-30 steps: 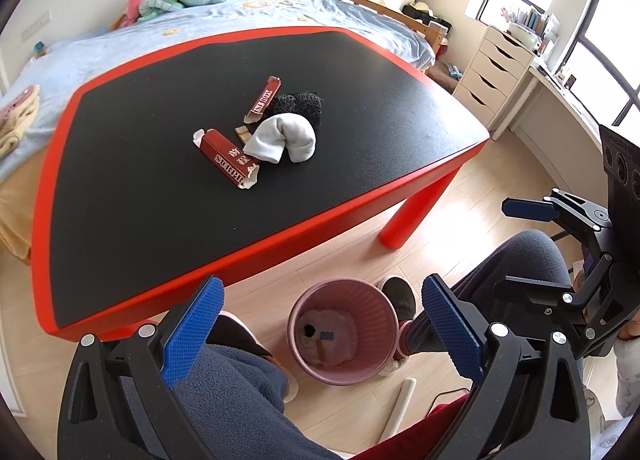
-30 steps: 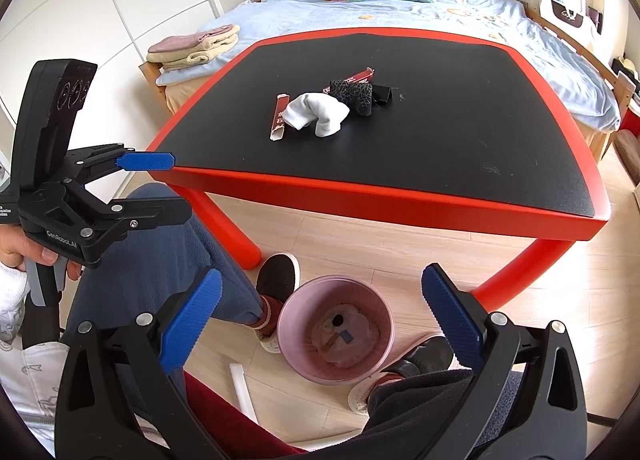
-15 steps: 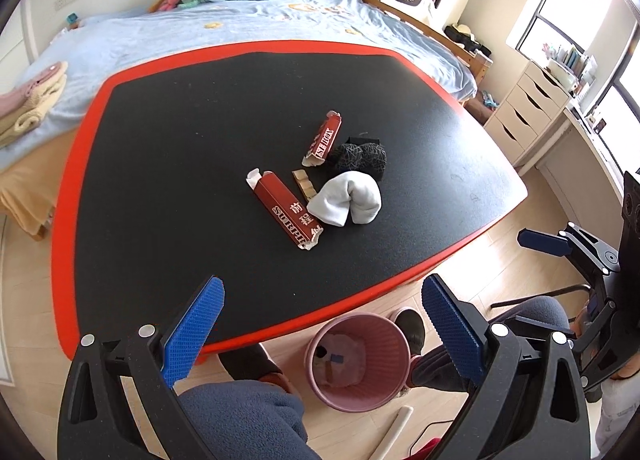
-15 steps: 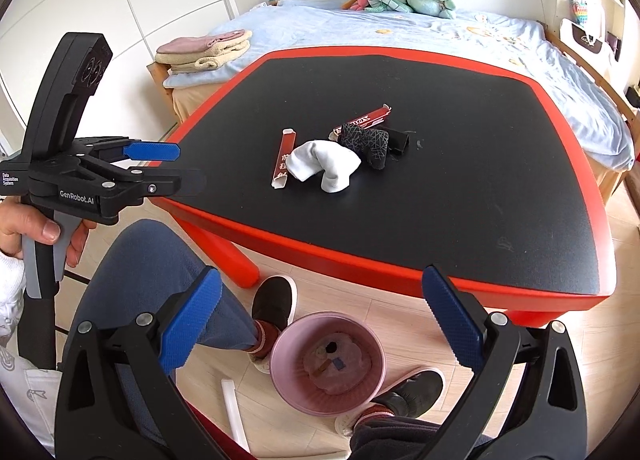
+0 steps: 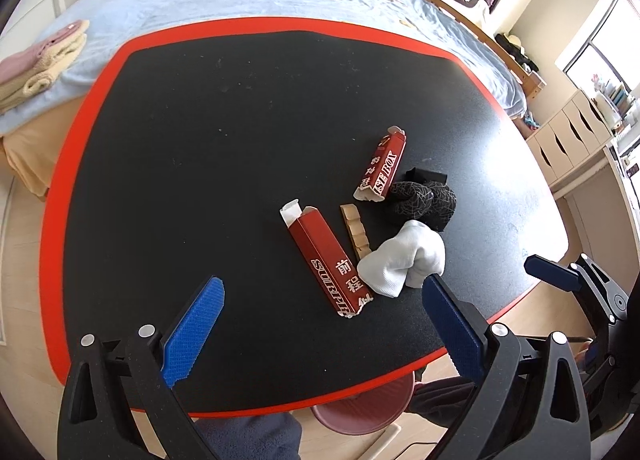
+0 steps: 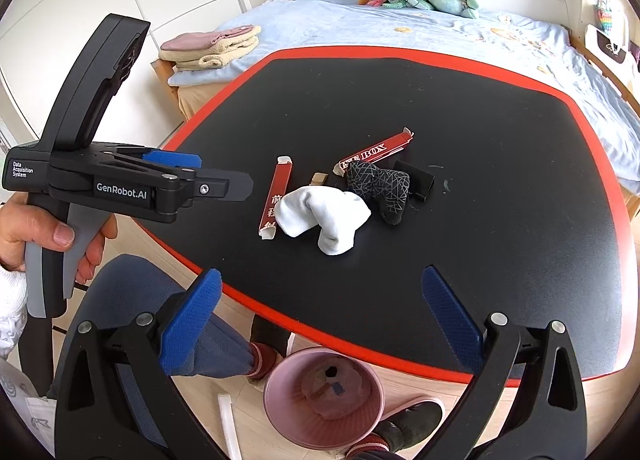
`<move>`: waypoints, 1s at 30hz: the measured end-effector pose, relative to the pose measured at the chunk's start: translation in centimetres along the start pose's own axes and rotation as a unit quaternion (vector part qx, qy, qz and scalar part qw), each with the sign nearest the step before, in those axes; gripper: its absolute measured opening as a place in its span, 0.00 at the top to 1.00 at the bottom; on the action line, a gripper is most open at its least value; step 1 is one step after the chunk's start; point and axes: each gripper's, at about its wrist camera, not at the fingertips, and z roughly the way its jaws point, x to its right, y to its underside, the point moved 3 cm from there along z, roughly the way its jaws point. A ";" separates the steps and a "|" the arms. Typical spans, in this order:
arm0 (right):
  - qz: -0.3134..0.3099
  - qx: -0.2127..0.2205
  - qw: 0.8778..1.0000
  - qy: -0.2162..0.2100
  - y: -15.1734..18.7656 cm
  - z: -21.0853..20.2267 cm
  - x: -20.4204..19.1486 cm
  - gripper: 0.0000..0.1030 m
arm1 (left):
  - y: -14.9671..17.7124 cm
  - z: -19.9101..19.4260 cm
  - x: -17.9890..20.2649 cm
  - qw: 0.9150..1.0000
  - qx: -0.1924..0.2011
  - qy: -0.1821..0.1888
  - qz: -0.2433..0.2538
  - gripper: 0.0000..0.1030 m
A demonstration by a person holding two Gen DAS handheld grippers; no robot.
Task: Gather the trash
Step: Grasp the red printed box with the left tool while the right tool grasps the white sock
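Bedroom bench (image 5: pixel 160 180): you've swung both wide-open, empty grippers, left gripper (image 5: pixel 320 324) and right gripper (image 6: pixel 320 312), up over it; red cartons (image 5: pixel 328 256) frame centre, bin (image 6: pixel 324 392) bottom; pickup next.

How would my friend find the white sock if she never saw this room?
Look at the big black table with the red edge. Near its middle lies a small heap of things. The white sock is the only soft white lump, between a red box and a black patterned sock.

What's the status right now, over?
Left gripper and right gripper open, empty. Red boxes untouched on table. White sock touches the nearer box.
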 end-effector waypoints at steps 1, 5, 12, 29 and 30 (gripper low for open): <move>0.000 -0.002 1.000 -0.002 -0.2 0.4 0.1 0.04 | -0.2 0.4 -0.1 1.000 -0.003 -0.001 -0.004 0.08; -0.002 -0.008 1.000 -0.007 -0.7 2.0 0.5 0.04 | -0.8 1.9 -0.4 1.000 -0.013 -0.006 -0.019 0.08; -0.002 -0.010 1.000 -0.014 -1.1 3.9 1.2 0.04 | -1.2 4.0 -0.8 0.999 -0.025 -0.011 -0.036 0.08; -0.015 -0.017 1.000 -0.020 -1.6 6.4 1.4 0.59 | -1.4 4.7 -0.3 0.999 -0.019 -0.024 -0.018 0.63; -0.015 -0.017 1.000 -0.019 -1.6 6.4 1.3 0.63 | -1.3 4.7 -0.2 1.000 -0.017 -0.019 -0.008 0.67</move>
